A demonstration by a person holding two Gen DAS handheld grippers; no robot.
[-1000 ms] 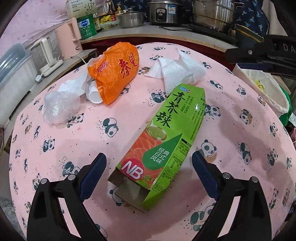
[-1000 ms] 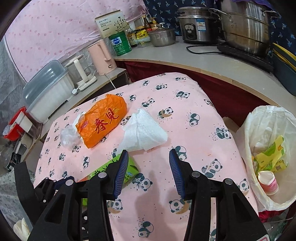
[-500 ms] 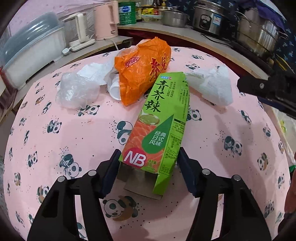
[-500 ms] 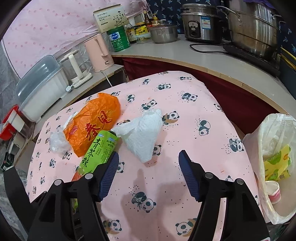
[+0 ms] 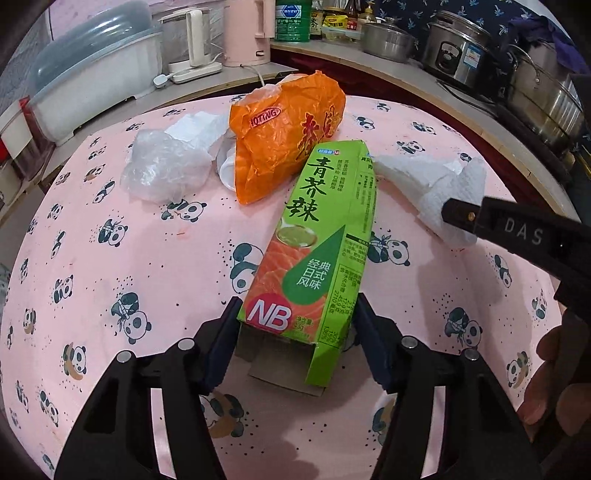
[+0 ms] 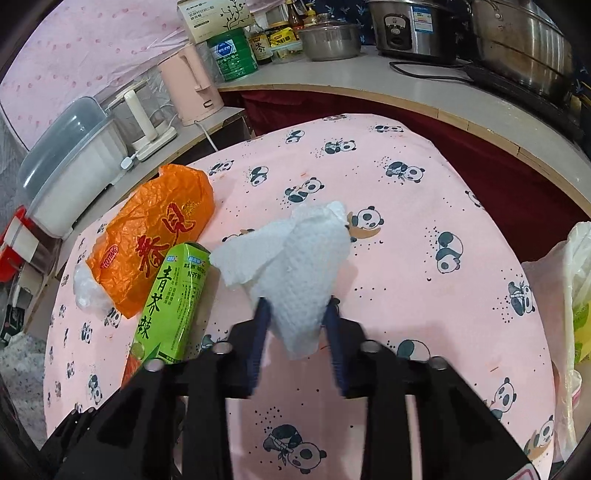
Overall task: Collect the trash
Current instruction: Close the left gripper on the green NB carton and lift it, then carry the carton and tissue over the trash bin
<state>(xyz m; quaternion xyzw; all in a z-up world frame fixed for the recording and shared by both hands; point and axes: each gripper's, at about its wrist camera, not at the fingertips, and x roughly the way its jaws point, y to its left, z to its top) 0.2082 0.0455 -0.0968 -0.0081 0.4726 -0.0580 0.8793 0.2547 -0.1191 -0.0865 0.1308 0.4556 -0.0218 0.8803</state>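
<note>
A green carton (image 5: 314, 254) lies on the pink panda tablecloth (image 5: 110, 277); my left gripper (image 5: 295, 325) is shut on its open near end, both pads touching its sides. It also shows in the right wrist view (image 6: 170, 299). My right gripper (image 6: 297, 325) is closed around the near tip of a crumpled white paper towel (image 6: 295, 266), which also shows in the left wrist view (image 5: 436, 188). An orange plastic bag (image 5: 284, 129) and a clear plastic wad (image 5: 162, 170) lie beyond the carton.
A white-lined trash bin (image 6: 576, 314) with trash inside stands off the table's right edge. A counter behind holds a pink kettle (image 6: 192, 85), a green tin (image 6: 232, 55), pots and a rice cooker (image 6: 406, 26). A lidded tub (image 6: 70, 166) sits far left.
My left gripper closed onto the carton's near end. My right gripper moved forward to the paper towel and closed around its tip.
</note>
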